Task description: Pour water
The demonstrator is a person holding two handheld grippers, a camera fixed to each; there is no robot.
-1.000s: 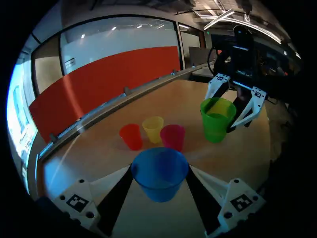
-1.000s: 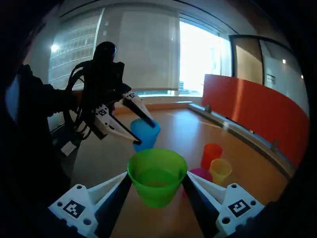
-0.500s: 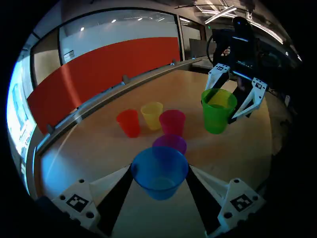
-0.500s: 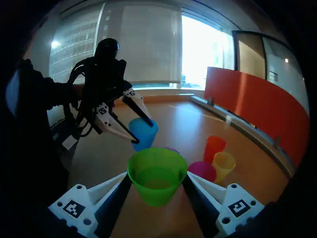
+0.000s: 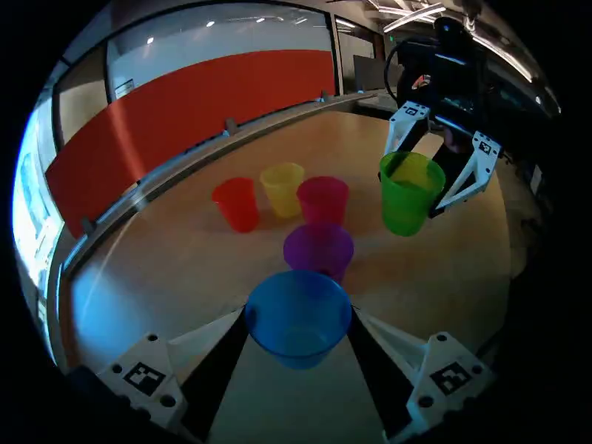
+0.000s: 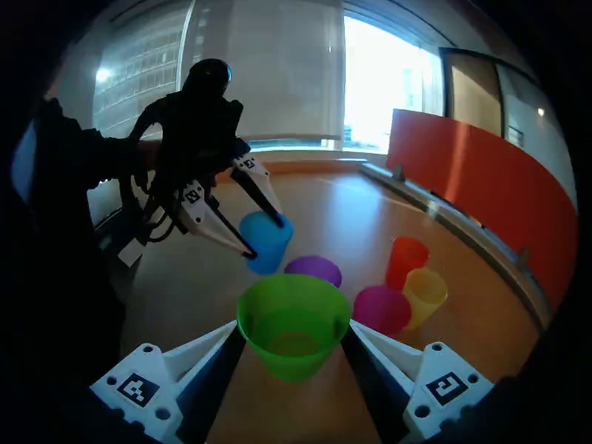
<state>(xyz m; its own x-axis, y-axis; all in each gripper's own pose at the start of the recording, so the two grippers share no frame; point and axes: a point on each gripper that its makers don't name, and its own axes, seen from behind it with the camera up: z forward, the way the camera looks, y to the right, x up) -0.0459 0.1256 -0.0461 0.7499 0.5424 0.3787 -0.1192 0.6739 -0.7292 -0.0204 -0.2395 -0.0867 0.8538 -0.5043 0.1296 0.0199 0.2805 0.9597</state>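
Clamped on blue cup [image 5: 297, 329] with left gripper [image 5: 297, 314] jaws, upright, above worktop [image 5: 185, 259]. Clamped likewise on green cup [image 6: 294, 340] with right gripper [image 6: 294, 325] jaws, upright, maybe a little liquid at bottom. Just beyond blue cup: purple cup [image 5: 319, 250]. Farther back, in a row: red cup [image 5: 236, 203], yellow cup [image 5: 282, 186], pink cup [image 5: 323, 200]. From left jaws, ahead and rightward to green cup, well apart, past purple. Probably calls for bringing rims together, then tipping one.
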